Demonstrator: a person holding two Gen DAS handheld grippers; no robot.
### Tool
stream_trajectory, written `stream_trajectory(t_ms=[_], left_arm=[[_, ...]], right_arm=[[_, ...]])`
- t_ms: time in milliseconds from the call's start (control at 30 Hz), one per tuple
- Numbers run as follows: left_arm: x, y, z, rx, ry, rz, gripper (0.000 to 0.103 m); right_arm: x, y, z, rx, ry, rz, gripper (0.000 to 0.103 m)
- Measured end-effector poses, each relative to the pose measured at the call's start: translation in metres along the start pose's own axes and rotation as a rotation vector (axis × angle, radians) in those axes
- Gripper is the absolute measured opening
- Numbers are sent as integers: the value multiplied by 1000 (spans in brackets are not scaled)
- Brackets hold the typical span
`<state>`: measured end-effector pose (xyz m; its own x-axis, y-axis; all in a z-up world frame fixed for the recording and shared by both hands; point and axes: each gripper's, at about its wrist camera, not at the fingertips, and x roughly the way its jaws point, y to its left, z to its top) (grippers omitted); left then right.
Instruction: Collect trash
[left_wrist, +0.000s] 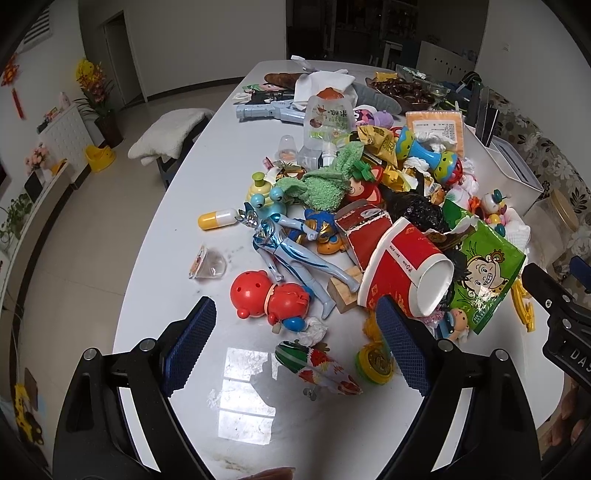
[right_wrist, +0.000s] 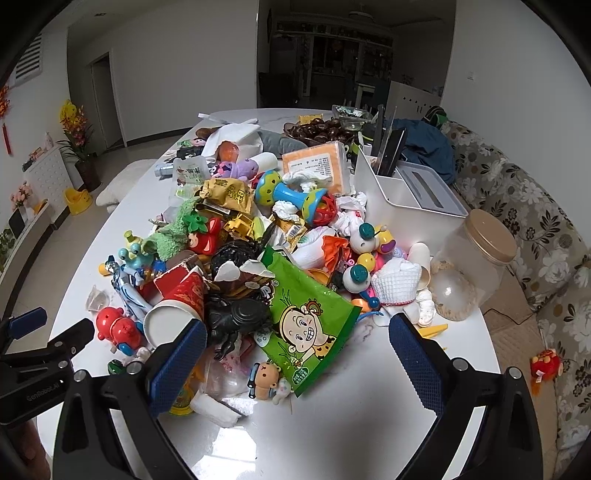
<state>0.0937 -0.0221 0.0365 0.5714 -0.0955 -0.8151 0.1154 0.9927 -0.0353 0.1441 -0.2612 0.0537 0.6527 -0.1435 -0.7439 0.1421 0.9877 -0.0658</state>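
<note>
Above the green snack bag (right_wrist: 310, 325), right gripper (right_wrist: 295, 354) and left gripper (left_wrist: 295, 332) hang spread wide, empty, seemingly picking targets.

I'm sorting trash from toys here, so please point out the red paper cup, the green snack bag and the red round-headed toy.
red paper cup (left_wrist: 397, 273), left wrist view, on its red side wall.
green snack bag (right_wrist: 310, 317), right wrist view, on the printed cartoon face.
red round-headed toy (left_wrist: 251, 293), left wrist view, on its round head.
</note>
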Motion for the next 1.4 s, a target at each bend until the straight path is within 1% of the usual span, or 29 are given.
stream_trajectory(t_ms=[267,667,1400], left_arm=[[5,1,-1,-13,12,3,86],[5,2,-2,-14,9,8,86],[4,4,-4,-28,9,-16,86]], right_arm=[[3,3,-2,-12,12,1,98],[1,5,-3,-11,18,4,98],[-2,10,-7,-21,29,-11,98]])
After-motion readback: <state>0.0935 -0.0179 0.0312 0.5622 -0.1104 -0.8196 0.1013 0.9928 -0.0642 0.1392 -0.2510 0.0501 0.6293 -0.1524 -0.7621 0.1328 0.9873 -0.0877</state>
